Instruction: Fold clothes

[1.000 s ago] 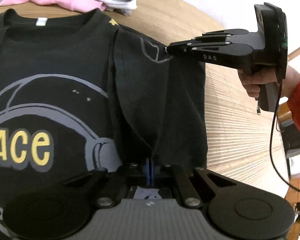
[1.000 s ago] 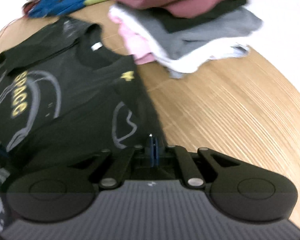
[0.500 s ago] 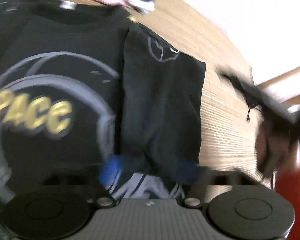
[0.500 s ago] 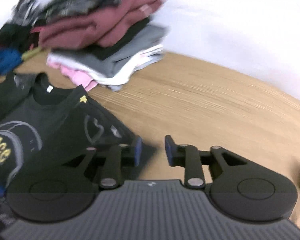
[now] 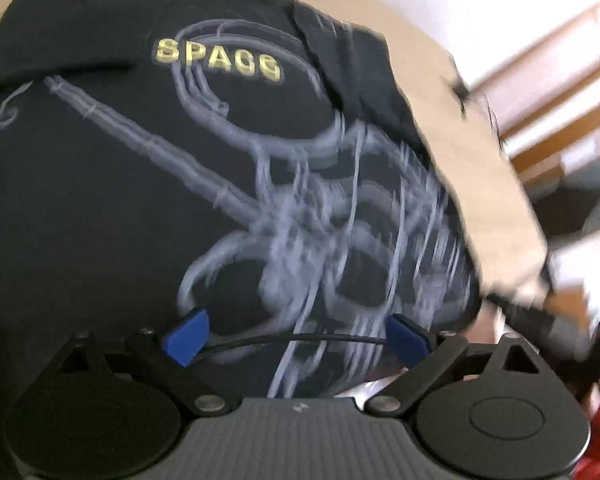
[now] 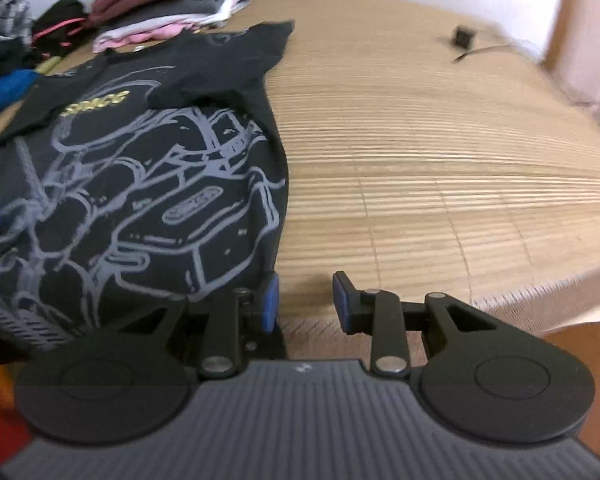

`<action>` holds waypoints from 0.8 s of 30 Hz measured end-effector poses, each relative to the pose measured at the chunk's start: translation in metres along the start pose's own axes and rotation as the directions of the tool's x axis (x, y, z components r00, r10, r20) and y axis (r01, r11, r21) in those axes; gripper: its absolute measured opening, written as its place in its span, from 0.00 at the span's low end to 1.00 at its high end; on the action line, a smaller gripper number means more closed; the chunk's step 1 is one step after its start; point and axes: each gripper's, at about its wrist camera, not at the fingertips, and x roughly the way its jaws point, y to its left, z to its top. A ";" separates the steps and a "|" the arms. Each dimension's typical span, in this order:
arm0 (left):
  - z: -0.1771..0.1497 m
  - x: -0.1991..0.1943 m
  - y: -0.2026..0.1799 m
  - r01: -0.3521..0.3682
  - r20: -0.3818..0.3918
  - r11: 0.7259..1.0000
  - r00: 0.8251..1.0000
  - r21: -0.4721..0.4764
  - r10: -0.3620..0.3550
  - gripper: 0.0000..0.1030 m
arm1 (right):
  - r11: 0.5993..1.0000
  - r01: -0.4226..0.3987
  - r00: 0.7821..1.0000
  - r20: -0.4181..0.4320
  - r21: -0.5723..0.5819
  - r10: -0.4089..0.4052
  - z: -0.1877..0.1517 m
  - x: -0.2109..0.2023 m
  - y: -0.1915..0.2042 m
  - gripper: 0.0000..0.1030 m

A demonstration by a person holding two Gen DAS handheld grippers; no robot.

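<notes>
On mat (image 6: 440,152): black T-shirt (image 6: 160,184) flat, seemingly; left gripper (image 5: 296,334) wide, right gripper (image 6: 305,300) narrowly parted, empty

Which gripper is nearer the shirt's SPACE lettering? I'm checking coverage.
Left. The left gripper hangs over the black T-shirt's print, below the lettering; the right gripper sits off its hem corner.

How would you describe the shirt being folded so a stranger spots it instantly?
Find the bamboo mat. On its left side lies the black T-shirt, spread flat, nearer than the pile of folded clothes. Only it bears a grey line drawing and yellow "SPACE".
</notes>
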 end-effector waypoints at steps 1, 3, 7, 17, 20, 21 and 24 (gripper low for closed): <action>-0.012 -0.008 0.000 -0.025 -0.007 1.000 1.000 0.007 0.025 0.93 | 0.999 0.032 0.999 0.007 0.006 -0.032 -0.006 -0.001 0.005 0.31; -0.032 -0.016 0.009 -0.022 -0.030 0.999 0.999 -0.029 0.021 0.93 | 0.999 0.053 0.999 -0.013 0.007 -0.053 -0.018 0.000 0.008 0.30; -0.062 -0.027 0.037 -0.066 -0.036 0.984 0.998 -0.168 0.061 0.92 | 0.994 -0.092 0.989 -0.112 0.053 0.097 -0.039 0.004 -0.007 0.31; -0.130 -0.082 0.101 -0.223 0.167 0.796 0.913 -0.563 0.373 0.94 | 0.988 -0.137 0.961 -0.230 0.074 0.151 -0.047 0.040 -0.022 0.14; -0.136 -0.074 0.105 -0.307 0.189 0.822 0.879 -0.479 0.438 0.93 | 0.993 -0.094 0.967 -0.232 0.067 0.107 -0.047 0.032 -0.022 0.04; -0.137 -0.071 0.106 -0.328 0.204 0.835 0.870 -0.441 0.449 0.93 | 0.994 -0.084 0.970 -0.223 0.070 0.097 -0.047 0.026 -0.022 0.04; -0.140 -0.057 0.103 -0.412 0.252 0.870 0.842 -0.269 0.477 0.90 | 0.997 -0.034 0.975 -0.215 0.072 0.049 -0.051 0.012 -0.018 0.07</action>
